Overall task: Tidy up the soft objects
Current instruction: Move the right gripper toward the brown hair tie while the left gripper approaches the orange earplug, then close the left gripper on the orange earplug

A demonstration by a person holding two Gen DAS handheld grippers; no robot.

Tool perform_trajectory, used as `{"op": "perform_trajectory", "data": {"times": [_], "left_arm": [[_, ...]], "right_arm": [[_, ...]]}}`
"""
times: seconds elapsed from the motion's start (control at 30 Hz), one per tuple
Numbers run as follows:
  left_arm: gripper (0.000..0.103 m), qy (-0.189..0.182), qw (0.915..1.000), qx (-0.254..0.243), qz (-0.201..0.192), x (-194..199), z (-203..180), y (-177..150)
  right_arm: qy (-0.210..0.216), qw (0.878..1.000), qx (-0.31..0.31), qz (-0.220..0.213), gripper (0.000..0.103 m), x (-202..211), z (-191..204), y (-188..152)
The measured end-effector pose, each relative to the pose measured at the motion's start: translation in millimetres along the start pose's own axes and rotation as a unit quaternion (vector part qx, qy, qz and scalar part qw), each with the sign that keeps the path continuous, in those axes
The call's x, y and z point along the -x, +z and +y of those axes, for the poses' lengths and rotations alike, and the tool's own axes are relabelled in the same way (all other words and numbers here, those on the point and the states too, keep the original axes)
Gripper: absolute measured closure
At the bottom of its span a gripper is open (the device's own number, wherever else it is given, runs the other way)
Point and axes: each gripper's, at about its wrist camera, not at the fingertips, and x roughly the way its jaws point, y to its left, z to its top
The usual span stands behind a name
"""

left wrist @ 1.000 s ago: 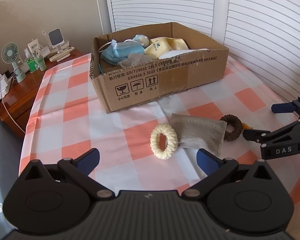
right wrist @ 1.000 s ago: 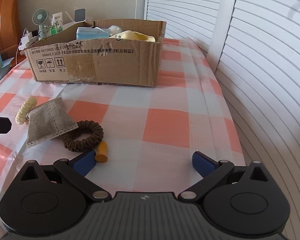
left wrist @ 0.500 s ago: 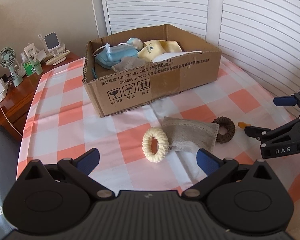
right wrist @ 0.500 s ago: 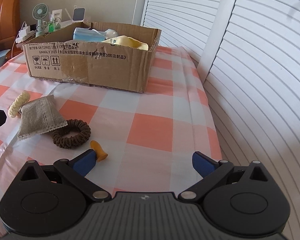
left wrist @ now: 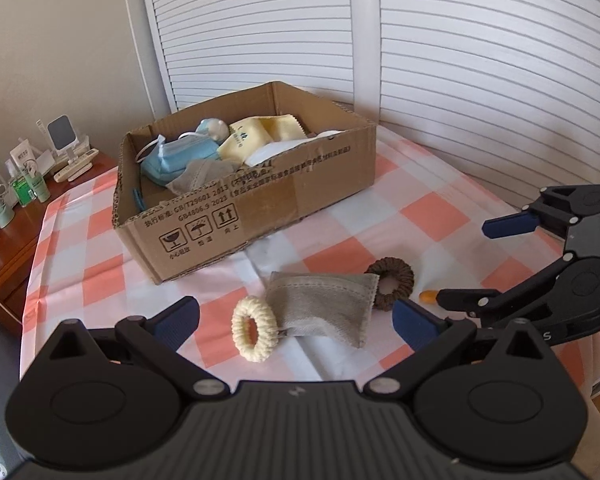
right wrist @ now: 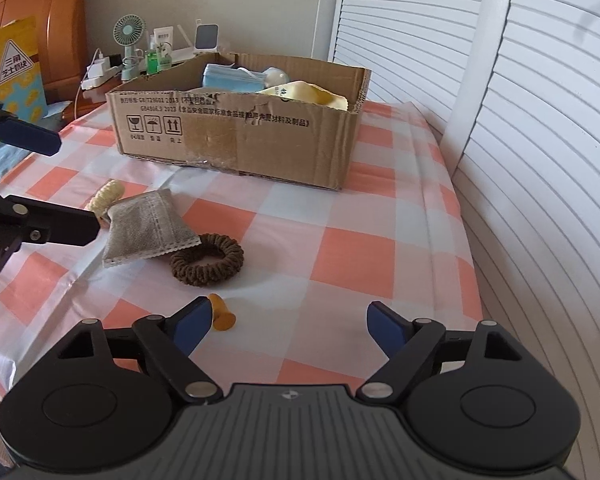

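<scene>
Grey pouch (left wrist: 324, 304) flat, long axis toward brown scrunchie (left wrist: 392, 282); jaws of both grippers wide, empty, right's just narrowing.

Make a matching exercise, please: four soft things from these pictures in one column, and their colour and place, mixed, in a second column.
Things:
1. hair tie
2. woven ring
3. face mask
4. pouch

Descriptions:
A. blue, inside the cardboard box
B. grey, on the cloth between two rings
C. brown, beside an orange earplug
D. cream, left of the pouch in the left wrist view

Pairs: 1-C, 2-D, 3-A, 4-B
</scene>
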Motion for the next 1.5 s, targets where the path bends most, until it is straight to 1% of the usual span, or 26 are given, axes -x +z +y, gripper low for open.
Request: {"op": "perform_trajectory", "data": {"times": [0.1, 0.23, 0.3, 0.43, 0.47, 0.53, 0.6, 0.63, 0.7, 0.73, 0.8, 0.83, 0.9, 1.0, 1.2, 1.37, 1.47, 1.5], "left_arm": [[0.002, -0.011, 0.9999, -0.012, -0.004, -0.7, -8.3, 2.3], [0.004, -0.026, 0.9993, -0.024, -0.008, -0.8, -20.3, 4.3], [0.012, -0.039, 0.9987, -0.029, -0.012, -0.3, -26.4, 5.3], [0.019, -0.067, 0.9967, -0.044, -0.013, -2.4, -41.1, 6.1], [0.023, -0.075, 0.9961, -0.047, -0.011, -4.1, -45.5, 5.8], [0.029, -0.092, 0.9943, -0.054, -0.002, -8.2, -54.3, 4.7], [0.037, -0.105, 0.9925, -0.062, 0.011, -13.7, -63.3, 3.0], [0.04, -0.113, 0.9914, -0.064, 0.017, -17.6, -68.1, 1.4], [0.053, -0.126, 0.9896, -0.061, 0.033, -26.2, -73.3, -1.2], [0.056, -0.131, 0.9888, -0.058, 0.041, -30.9, -74.9, -2.6], [0.056, -0.139, 0.9877, -0.046, 0.056, -40.2, -76.5, -4.8], [0.056, -0.142, 0.9875, -0.039, 0.057, -43.0, -75.8, -5.1], [0.056, -0.142, 0.9881, -0.026, 0.054, -46.6, -73.6, -3.8], [0.056, -0.136, 0.9892, -0.023, 0.05, -50.7, -73.3, -1.3], [0.057, -0.14, 0.9887, -0.03, 0.044, -53.2, -73.2, 0.4], [0.057, -0.157, 0.9851, -0.052, 0.048, -50.1, -71.8, -2.1], [0.058, -0.164, 0.9835, -0.057, 0.051, -49.2, -69.8, -1.9], [0.059, -0.164, 0.9834, -0.056, 0.053, -48.2, -69.2, -1.9]], "right_arm": [[0.011, 1.0, 0.009, -0.004, 0.015, 3.7, 0.5, -1.8], [0.015, 1.0, -0.001, -0.009, 0.015, 9.6, -8.7, -4.4], [0.01, 1.0, -0.01, -0.013, 0.015, 13.2, -16.5, -5.9], [-0.001, 1.0, -0.022, -0.015, 0.015, 18.3, -29.2, -9.8], [-0.003, 1.0, -0.024, -0.016, 0.015, 18.8, -31.5, -10.6], [-0.007, 0.999, -0.03, -0.017, 0.015, 19.7, -35.7, -12.2], [-0.007, 0.999, -0.034, -0.019, 0.015, 20.4, -39.1, -13.3], [-0.007, 0.999, -0.036, -0.02, 0.015, 20.6, -40.4, -13.5], [-0.004, 0.999, -0.04, -0.022, 0.015, 21.2, -42.8, -14.0], [-0.004, 0.999, -0.041, -0.023, 0.015, 21.5, -43.9, -14.2], [-0.002, 0.999, -0.043, -0.024, 0.015, 22.4, -46.0, -14.8], [-0.002, 0.999, -0.044, -0.025, 0.015, 22.7, -47.2, -15.4], [0.0, 0.998, -0.048, -0.026, 0.015, 23.3, -49.6, -16.4], [0.004, 0.998, -0.053, -0.028, 0.015, 23.4, -53.0, -17.4], [0.008, 0.998, -0.058, -0.029, 0.015, 23.6, -56.1, -18.6], [0.012, 0.998, -0.061, -0.028, 0.015, 23.8, -57.3, -20.1], [0.01, 0.998, -0.062, -0.027, 0.015, 23.2, -56.5, -20.2], [0.01, 0.998, -0.062, -0.027, 0.015, 23.3, -56.5, -19.9]]}}
